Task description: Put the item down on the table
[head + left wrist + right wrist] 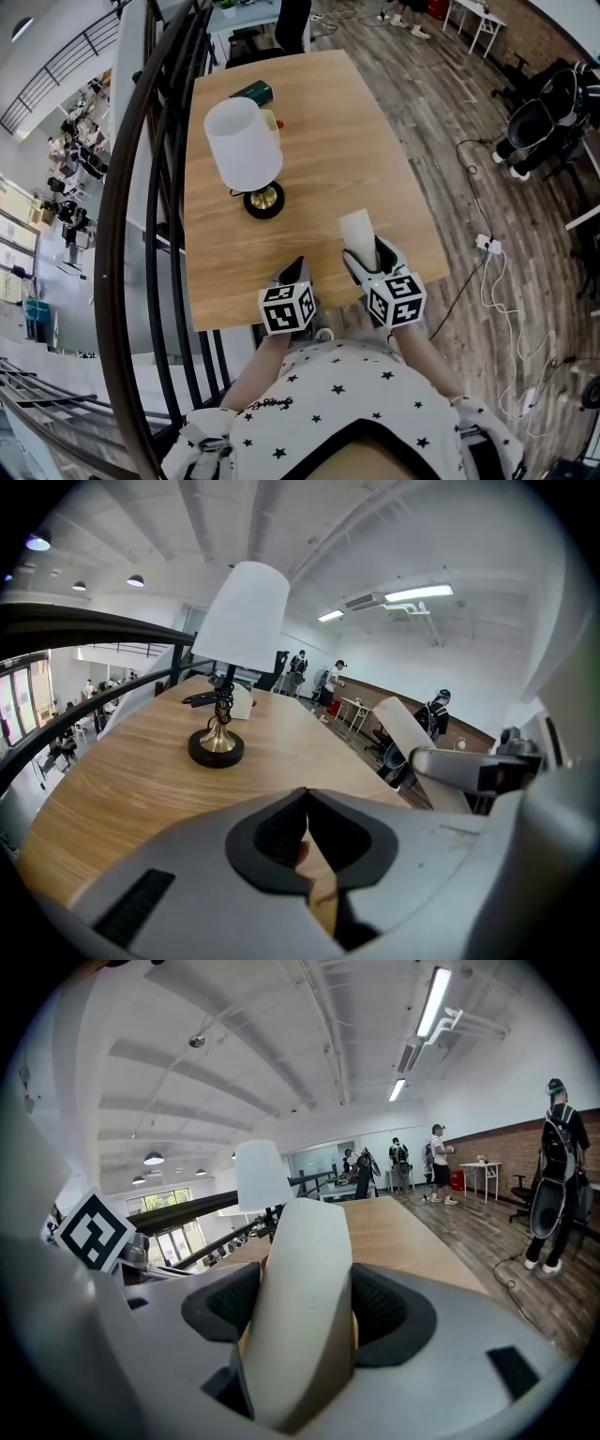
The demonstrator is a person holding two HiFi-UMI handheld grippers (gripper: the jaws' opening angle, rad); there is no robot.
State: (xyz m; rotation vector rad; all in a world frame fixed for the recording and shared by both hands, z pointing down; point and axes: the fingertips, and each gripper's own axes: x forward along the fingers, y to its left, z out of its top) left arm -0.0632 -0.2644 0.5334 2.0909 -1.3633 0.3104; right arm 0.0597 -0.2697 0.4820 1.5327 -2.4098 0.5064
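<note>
Wood counter (375,141) is lying just below: right hand-held gripper (373,262) is pinching white item (356,230) low down, over near edge. Likely light, stiff, slick. Left hand-held gripper (293,274) is riding pressed together, empty.

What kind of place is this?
Probably an open office or workshop on a mezzanine: a dark curved metal railing overlooks a lower floor, and a black office chair and a white table stand nearby.

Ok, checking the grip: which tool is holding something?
The right tool, shut on a white item; the left tool is shut with nothing between its jaws.
</note>
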